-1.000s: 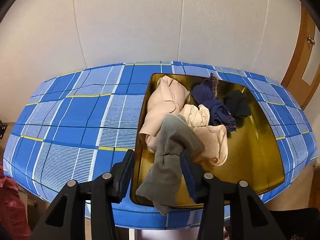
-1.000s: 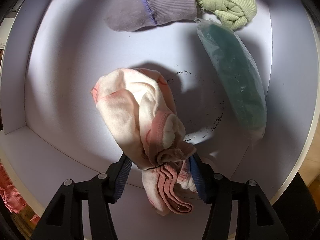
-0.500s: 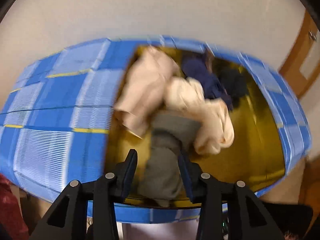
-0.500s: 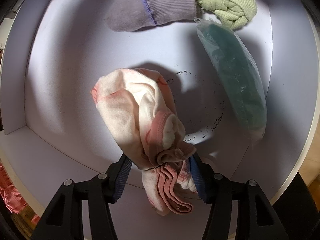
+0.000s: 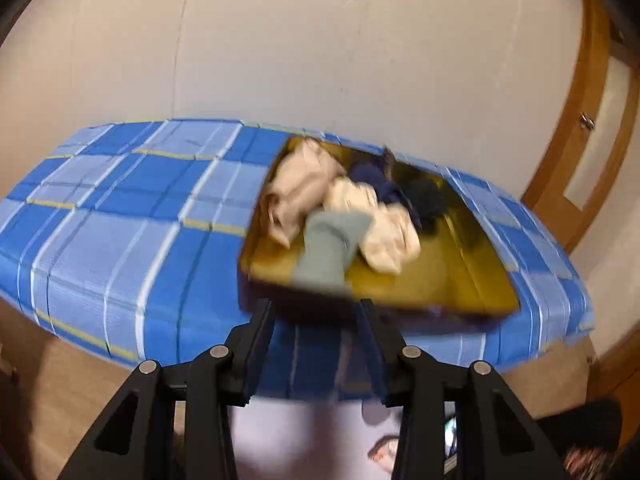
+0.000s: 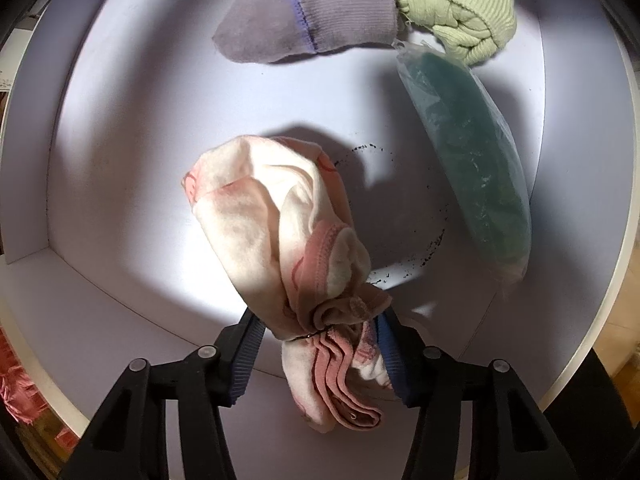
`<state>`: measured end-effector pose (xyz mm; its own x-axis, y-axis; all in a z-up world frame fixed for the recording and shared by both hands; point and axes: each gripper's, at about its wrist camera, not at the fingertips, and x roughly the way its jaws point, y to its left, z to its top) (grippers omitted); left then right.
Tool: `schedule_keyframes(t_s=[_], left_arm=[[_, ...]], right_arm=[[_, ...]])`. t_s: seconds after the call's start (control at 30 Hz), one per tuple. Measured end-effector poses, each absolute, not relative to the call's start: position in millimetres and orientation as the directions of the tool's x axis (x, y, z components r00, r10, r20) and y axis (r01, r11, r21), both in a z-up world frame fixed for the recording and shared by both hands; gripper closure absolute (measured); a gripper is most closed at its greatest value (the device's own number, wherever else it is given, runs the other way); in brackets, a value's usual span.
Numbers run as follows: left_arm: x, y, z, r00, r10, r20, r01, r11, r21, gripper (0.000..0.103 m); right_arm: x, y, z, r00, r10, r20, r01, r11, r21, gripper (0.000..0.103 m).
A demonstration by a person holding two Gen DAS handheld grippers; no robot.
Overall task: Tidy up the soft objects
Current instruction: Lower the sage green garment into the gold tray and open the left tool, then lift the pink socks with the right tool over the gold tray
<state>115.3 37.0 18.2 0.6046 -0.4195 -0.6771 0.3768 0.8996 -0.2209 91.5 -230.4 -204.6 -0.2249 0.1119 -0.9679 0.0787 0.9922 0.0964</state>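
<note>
In the left wrist view a gold tray (image 5: 460,284) on a blue plaid table (image 5: 120,220) holds a grey sock (image 5: 332,244), beige garments (image 5: 304,188) and dark blue cloth (image 5: 380,184). My left gripper (image 5: 318,320) is open and empty, pulled back below the tray's near edge; the view is blurred. In the right wrist view my right gripper (image 6: 318,330) is shut on a pink-and-white sock bundle (image 6: 280,220) held over a white bin (image 6: 120,140).
The bin also holds a lilac sock (image 6: 312,16), a light green knit sock (image 6: 456,4) and a teal item in a clear bag (image 6: 468,148). A wooden door (image 5: 580,128) stands right of the table. A white surface (image 5: 304,436) lies under the left gripper.
My left gripper has let go of the grey sock and pulled back from the tray; the sock lies in the tray. The right gripper and its sock bundle have not moved.
</note>
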Motion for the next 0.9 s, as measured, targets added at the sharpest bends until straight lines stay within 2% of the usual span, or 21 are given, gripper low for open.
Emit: schedule_keyframes(t_s=[0.17, 0.37, 0.5, 0.9], left_arm=[[95.4, 24.6, -36.6, 0.486, -0.396, -0.779, 0.419, 0.888, -0.19, 0.058], [99.3, 18.4, -96.8, 0.285, -0.405, -0.869, 0.346, 0.889, -0.301, 0.058], [99.8, 13.7, -132.1, 0.145, -0.355, -0.923, 0.308, 0.903, -0.299, 0.058], [93.4, 18.0, -150.3, 0.079, -0.334, -0.939, 0.269, 0.914, -0.303, 0.058]], right_arm=[[90.8, -234.7, -203.2, -0.219, 0.122, -0.968, 0.088, 0.991, 0.104, 0.052], [88.2, -246.2, -190.4, -0.175, 0.173, -0.969, 0.15, 0.978, 0.147, 0.057], [81.0, -261.3, -177.8, -0.14, 0.233, -0.962, 0.221, 0.955, 0.199, 0.057], [55.8, -296.1, -136.6, -0.015, 0.384, -0.923, 0.348, 0.868, 0.356, 0.057]])
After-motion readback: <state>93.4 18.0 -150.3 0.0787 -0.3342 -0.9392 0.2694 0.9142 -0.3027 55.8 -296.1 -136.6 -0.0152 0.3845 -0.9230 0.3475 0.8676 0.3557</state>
